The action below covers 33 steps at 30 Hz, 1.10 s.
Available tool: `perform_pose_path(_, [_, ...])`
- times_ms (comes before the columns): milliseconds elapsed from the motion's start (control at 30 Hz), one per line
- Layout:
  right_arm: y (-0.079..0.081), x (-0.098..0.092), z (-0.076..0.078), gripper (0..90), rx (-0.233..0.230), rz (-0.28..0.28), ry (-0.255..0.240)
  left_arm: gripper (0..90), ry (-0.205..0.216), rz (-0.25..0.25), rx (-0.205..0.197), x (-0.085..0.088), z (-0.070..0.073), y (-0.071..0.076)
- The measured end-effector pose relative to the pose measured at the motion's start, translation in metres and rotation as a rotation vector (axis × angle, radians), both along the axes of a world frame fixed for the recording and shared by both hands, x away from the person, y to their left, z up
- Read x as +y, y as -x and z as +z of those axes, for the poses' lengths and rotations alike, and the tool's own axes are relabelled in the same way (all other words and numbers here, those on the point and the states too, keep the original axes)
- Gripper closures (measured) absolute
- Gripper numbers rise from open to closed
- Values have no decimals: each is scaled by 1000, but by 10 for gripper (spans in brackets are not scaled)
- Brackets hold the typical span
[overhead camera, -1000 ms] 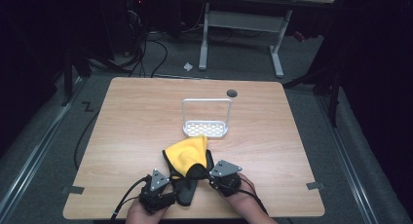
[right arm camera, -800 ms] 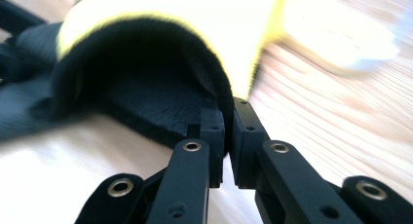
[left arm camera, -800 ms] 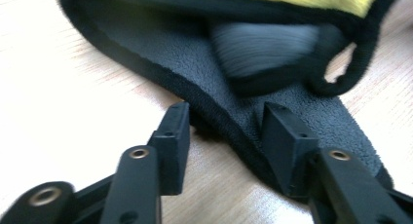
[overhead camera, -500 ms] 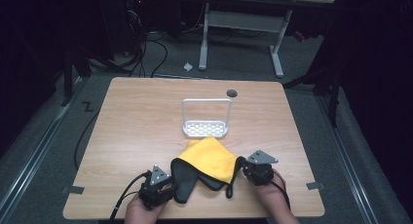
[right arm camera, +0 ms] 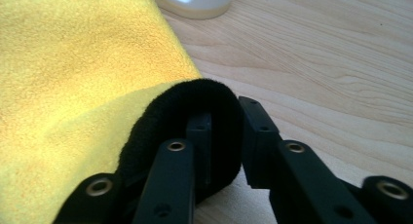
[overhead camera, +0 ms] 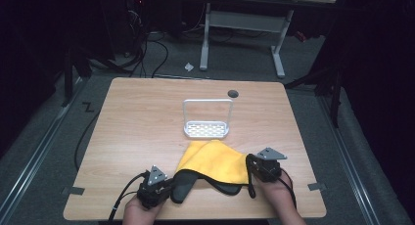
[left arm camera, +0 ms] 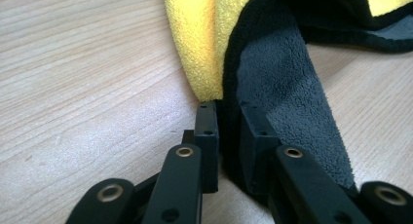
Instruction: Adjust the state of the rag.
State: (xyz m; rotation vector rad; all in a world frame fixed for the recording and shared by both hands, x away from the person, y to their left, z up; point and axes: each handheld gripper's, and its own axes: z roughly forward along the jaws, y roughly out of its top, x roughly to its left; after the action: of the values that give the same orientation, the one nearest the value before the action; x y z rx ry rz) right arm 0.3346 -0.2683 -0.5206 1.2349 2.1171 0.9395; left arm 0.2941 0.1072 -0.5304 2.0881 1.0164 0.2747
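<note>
Spreading the yellow-and-black cloth point(overhead camera: 215, 162) wider along the table's point(overhead camera: 147, 122) near edge, just before the white rack point(overhead camera: 206, 129), left jaws just closing onto one corner, right jaws easing open around the other fold.

The cloth point(overhead camera: 215, 160) is bright yellow on its upper face and dark grey underneath, edged in black; it lies near the counter's point(overhead camera: 142, 122) front edge. The counter is pale wood with a fine grain and a small dark round hole point(overhead camera: 233, 93) near its back edge. The rack point(overhead camera: 206, 129) at its middle is white, its base dotted with holes. Each hand-held gripper point(overhead camera: 173, 186) is black with brass-coloured rivets.
</note>
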Motion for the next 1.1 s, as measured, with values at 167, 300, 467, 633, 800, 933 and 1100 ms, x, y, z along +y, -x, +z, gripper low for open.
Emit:
perform_pose_path(167, [9,-6,2,688,-3,-14,-25,792,2,-3,1,1,0,0])
perform_pose_path(300, [20,-16,8,677,-27,-35,-34,792,5,-6,4,0,0,-3])
perform_pose_path(467, [36,-24,17,663,-62,-66,-60,790,17,-10,10,-2,-1,-9])
perform_pose_path(633, [51,-16,24,595,-82,-23,-89,790,28,-4,12,-3,-1,-13])
perform_pose_path(800, [56,4,19,504,-42,39,-93,798,39,4,16,-1,-1,-16])
perform_pose_path(933, [48,17,1,510,35,75,-26,803,49,17,17,3,-1,-16])
perform_pose_path(1100, [38,23,-8,619,87,103,1,805,53,53,17,13,-2,-11])
